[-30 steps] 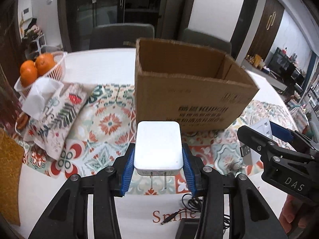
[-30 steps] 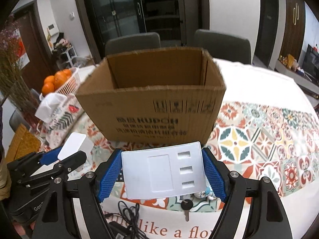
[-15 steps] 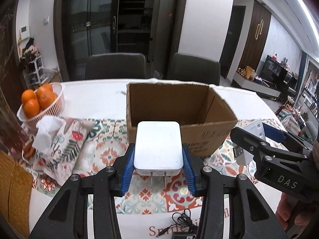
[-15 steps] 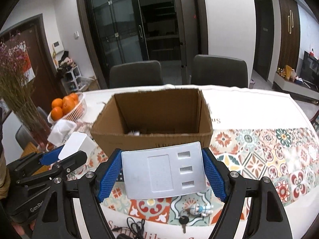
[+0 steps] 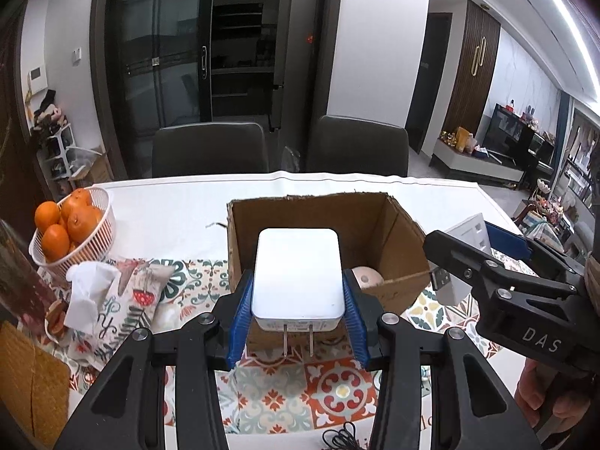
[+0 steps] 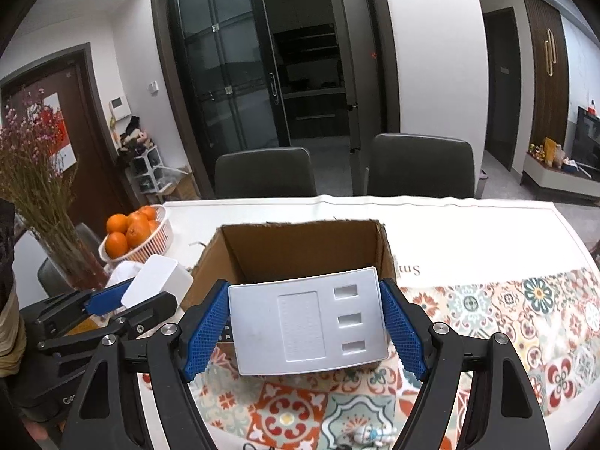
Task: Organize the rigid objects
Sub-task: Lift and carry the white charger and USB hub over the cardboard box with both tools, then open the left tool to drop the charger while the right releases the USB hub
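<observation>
My left gripper [image 5: 298, 296] is shut on a white plug adapter [image 5: 298, 273] with two metal prongs, held in the air in front of the open cardboard box [image 5: 397, 232]. My right gripper [image 6: 305, 322] is shut on a flat white USB hub [image 6: 307, 322] with three slots, held over the box's near wall [image 6: 300, 247]. A round pinkish object [image 5: 365, 276] lies inside the box. The right gripper [image 5: 483, 247] shows at the right of the left wrist view, and the left gripper [image 6: 123, 296] shows at the left of the right wrist view.
A white basket of oranges [image 5: 67, 225] stands at the left, with a tissue pouch [image 5: 112, 300] beside it. A vase of dried flowers [image 6: 41, 195] stands further left. A black cable [image 5: 341, 437] and a small figurine [image 6: 371, 435] lie near the table's front edge. Two chairs [image 6: 341, 170] stand behind the patterned tablecloth [image 6: 506, 318].
Both grippers have risen with their objects, so the box now sits lower and its inside shows. Both grips are unchanged.
</observation>
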The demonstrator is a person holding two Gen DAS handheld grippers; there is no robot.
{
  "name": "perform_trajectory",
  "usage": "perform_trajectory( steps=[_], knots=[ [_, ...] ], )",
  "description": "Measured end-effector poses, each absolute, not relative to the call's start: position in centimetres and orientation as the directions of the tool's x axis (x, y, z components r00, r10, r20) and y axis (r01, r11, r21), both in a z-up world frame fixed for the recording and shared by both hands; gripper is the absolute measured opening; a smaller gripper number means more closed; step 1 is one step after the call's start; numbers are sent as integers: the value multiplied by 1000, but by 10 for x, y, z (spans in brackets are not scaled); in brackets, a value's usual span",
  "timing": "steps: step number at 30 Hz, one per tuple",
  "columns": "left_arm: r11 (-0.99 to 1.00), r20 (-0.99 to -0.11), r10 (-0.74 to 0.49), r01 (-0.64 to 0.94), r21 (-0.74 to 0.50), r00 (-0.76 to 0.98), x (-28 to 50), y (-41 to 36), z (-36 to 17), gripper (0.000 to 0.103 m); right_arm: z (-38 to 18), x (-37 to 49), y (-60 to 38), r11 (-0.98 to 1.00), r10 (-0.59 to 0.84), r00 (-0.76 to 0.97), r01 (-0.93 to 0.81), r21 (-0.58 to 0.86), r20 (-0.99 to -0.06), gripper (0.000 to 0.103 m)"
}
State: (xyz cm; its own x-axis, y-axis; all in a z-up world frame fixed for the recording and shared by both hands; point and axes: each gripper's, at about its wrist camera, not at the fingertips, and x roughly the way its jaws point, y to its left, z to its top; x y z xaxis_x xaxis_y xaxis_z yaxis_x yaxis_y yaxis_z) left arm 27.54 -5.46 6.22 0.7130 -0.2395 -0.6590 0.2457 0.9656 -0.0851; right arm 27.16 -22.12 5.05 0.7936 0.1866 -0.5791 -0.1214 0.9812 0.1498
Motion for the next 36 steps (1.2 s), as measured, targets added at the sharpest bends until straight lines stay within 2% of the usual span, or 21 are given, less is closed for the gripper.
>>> perform_trajectory(
  steps=[11,30,36],
  knots=[
    [968,-681,-229,240,-80,696,307,-58,61,44,43,313,-224,972,227,762,-138,190,-607,79],
    [966,-784,-233,234,-115,575,360,-67,20,44,4,367,-228,963,255,664,-114,242,-703,79],
    [971,-788,-208,220,-95,579,361,-67,16,44,-6,372,-230,960,262,642,-99,261,-721,82]
  ],
)
